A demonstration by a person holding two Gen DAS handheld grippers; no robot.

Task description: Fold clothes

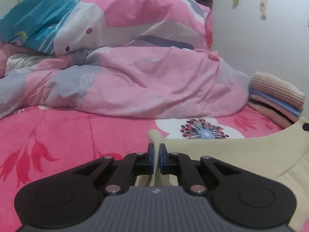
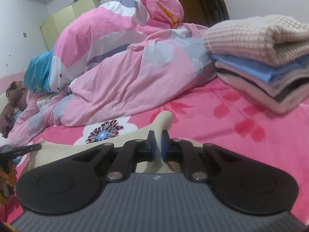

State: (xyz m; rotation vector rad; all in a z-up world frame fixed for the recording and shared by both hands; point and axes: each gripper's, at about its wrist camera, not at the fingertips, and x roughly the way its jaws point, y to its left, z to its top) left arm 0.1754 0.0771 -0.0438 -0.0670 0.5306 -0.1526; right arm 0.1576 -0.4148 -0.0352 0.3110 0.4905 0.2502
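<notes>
My bedroom at home, pink floral bed sheet [image 1: 67, 135], rumpled pink duvet [image 1: 135, 77], stacked folded clothes [image 2: 260, 58], yellow wardrobe [image 2: 63, 23].

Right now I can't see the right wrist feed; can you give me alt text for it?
The right gripper has its jaws shut on a bunched fold of a cream garment lying on a pink flowered bedspread. A stack of folded clothes sits to the right, and a rumpled pink duvet fills the background.
</notes>
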